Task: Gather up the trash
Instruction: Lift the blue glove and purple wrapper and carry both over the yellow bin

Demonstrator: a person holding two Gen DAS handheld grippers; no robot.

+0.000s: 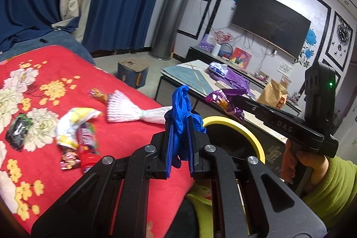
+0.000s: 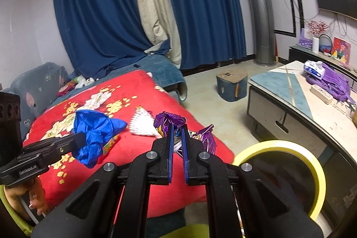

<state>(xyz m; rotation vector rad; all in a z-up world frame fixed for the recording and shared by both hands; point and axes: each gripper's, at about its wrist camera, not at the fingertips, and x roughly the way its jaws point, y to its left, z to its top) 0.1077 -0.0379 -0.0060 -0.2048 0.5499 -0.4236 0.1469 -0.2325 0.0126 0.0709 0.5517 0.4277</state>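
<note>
My left gripper (image 1: 180,124) is shut on a crumpled blue plastic glove (image 1: 181,108), held above the edge of the red flowered blanket (image 1: 125,139). My right gripper (image 2: 177,128) is shut on a shiny purple snack wrapper (image 2: 169,121). In the left wrist view the right gripper (image 1: 236,99) comes in from the right with that wrapper (image 1: 225,102) over the yellow-rimmed bin (image 1: 236,124). In the right wrist view the left gripper (image 2: 78,139) carries the glove (image 2: 96,133) at the left. The bin (image 2: 308,162) sits low right there. More trash lies on the blanket: a white foam net (image 1: 133,109), a yellow-white wrapper (image 1: 73,124), a black packet (image 1: 17,132).
A low coffee table (image 2: 290,93) stands right of the bed with a purple bag (image 2: 330,81) on it. A small blue stool (image 2: 232,84) sits on the floor. Blue curtains (image 2: 111,15), a silver tower unit (image 2: 261,15) and a wall television (image 1: 270,21) stand behind. A green sleeve (image 1: 330,184) holds the right gripper.
</note>
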